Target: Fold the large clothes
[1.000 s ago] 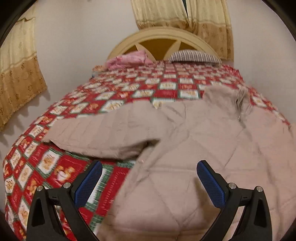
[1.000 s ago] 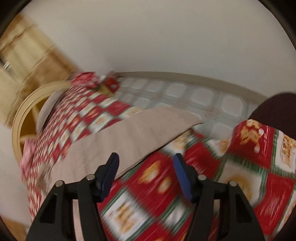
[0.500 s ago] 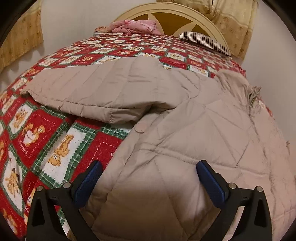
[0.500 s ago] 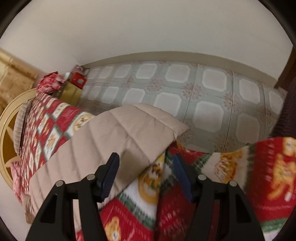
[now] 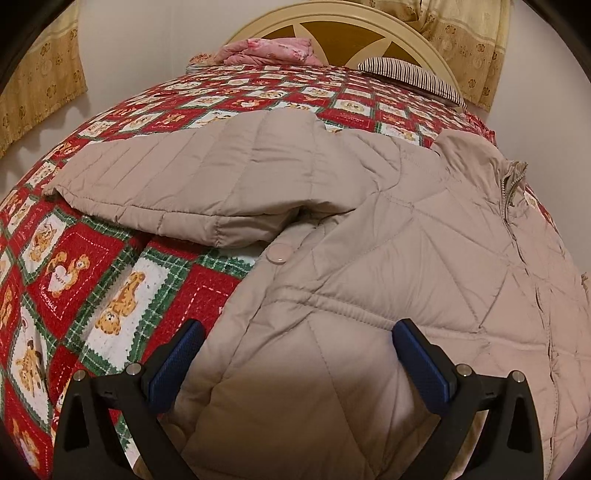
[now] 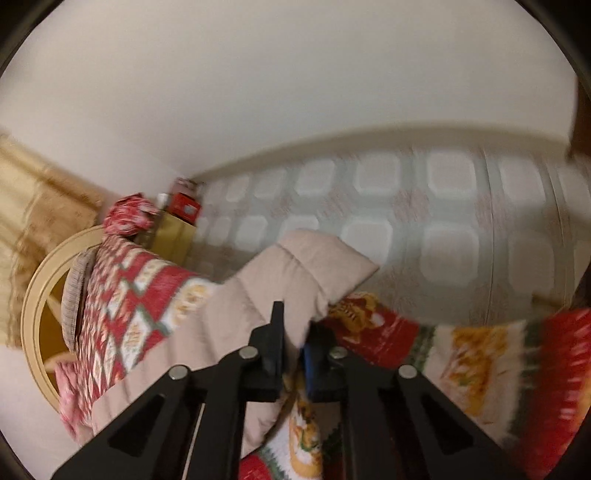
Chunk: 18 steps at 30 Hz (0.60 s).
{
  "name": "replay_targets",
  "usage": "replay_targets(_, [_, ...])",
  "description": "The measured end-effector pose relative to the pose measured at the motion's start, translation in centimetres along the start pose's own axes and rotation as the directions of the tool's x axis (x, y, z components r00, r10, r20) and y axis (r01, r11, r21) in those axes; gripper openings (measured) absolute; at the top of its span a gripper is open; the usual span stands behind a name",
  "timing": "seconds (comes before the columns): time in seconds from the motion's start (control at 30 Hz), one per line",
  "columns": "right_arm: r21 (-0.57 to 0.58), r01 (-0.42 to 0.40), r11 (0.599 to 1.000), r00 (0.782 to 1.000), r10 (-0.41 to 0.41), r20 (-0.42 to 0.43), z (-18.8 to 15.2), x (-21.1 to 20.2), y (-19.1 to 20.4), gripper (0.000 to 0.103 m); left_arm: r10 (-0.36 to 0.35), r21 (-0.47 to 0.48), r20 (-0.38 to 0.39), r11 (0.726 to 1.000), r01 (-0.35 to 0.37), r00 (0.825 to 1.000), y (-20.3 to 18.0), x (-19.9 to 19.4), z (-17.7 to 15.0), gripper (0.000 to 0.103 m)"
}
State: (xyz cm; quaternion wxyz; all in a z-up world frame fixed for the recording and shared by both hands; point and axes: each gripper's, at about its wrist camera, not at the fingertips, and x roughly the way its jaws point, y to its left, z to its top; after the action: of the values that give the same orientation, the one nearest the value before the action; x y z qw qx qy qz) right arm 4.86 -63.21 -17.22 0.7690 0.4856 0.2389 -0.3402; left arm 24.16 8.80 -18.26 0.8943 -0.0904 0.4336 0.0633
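A beige quilted jacket point(image 5: 406, 240) lies spread on a bed with a red teddy-bear cover point(image 5: 74, 266). One sleeve point(image 5: 207, 177) stretches out to the left, and the zip runs down the right. My left gripper point(image 5: 295, 354) hovers low over the jacket's lower edge. It is open wide, with the fabric lying between the fingers and untouched by the blue pads point(image 5: 177, 365). In the right wrist view my right gripper point(image 6: 295, 328) is shut on the other sleeve point(image 6: 314, 258) near its cuff. That cuff sticks out past the bed's edge above the red cover point(image 6: 480, 350).
A cream headboard point(image 5: 332, 22), a folded pink cloth point(image 5: 273, 50) and a striped pillow point(image 5: 410, 75) sit at the head of the bed. Yellow curtains point(image 5: 40, 81) hang on both sides. Beyond the bed edge are tiled floor point(image 6: 443, 206) and a small stand with a red box point(image 6: 183, 206).
The left gripper sank closer to the jacket's lower edge, then held still. The right gripper swung over to the sleeve cuff and closed on it.
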Motion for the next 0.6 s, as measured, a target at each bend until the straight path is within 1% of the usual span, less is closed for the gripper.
replay_targets(0.13, [-0.121,-0.027,0.992,0.998,0.034,0.058,0.4,-3.7,3.6,0.009,0.0,-0.001,0.001,1.0,0.0,1.0,-0.1,0.0,0.0,0.102])
replay_targets(0.23, [-0.207,-0.052,0.977,0.994,0.072,0.087,0.2,-6.8,6.8,0.009,-0.008,-0.004,0.001,1.0,0.008,1.0,0.0,0.0,0.0,0.102])
replay_targets(0.3, [-0.272,-0.043,0.961,0.991,0.076,0.11,-0.2,-8.6,9.0,0.009,-0.014,-0.007,0.002,1.0,0.014,1.0,0.1,0.0,0.0,0.102])
replay_targets(0.4, [-0.358,-0.062,0.932,0.985,0.115,0.127,-1.5,-11.3,12.5,0.009,-0.023,-0.011,0.004,1.0,0.023,1.0,0.3,-0.1,0.0,0.102])
replay_targets(0.5, [-0.454,-0.098,0.886,0.979,0.167,0.113,-3.9,-13.4,16.4,0.009,-0.029,-0.014,0.006,0.999,0.029,1.0,0.5,-0.2,0.0,0.102])
replay_targets(0.6, [-0.569,-0.138,0.81,0.969,0.229,0.091,-7.7,-15.5,20.8,0.009,-0.039,-0.02,0.01,0.999,0.039,0.999,0.6,-0.3,0.0,0.102])
